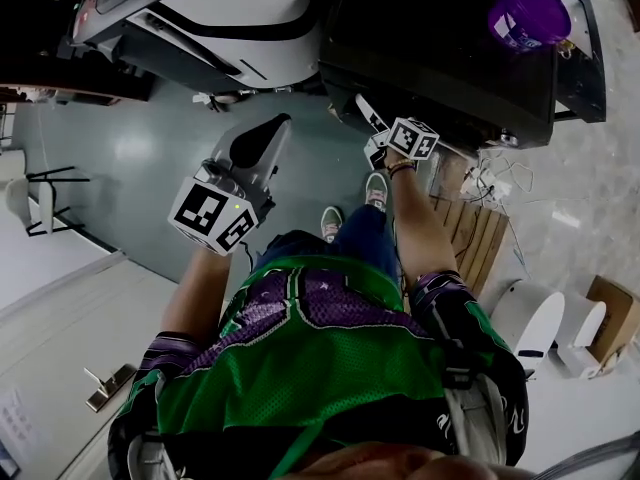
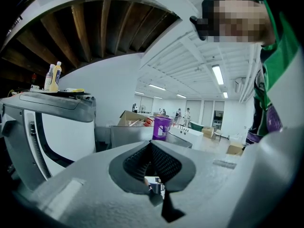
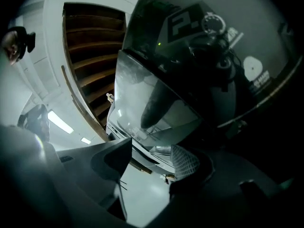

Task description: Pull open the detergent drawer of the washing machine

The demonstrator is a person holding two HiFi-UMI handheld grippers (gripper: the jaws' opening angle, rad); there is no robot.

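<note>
Dark washing machine (image 1: pixel 440 58): far right, front turned towards me; I stand close so its panel is within reach.
Detergent drawer (image 3: pixel 142 106): I take it to be the pale glossy panel beside the dial (image 3: pixel 213 23), just beyond the right jaws. I judge it is not yet gripped.
Left gripper (image 1: pixel 272 130): jaws pressed together on nothing, held in the air left of the machine, out of the way.
Right gripper (image 1: pixel 366 108): jaws spread and empty, aimed at the drawer's edge, ready to close on it.
Purple tub (image 1: pixel 528 10): on the machine's top, far right, clear of the pull.
</note>
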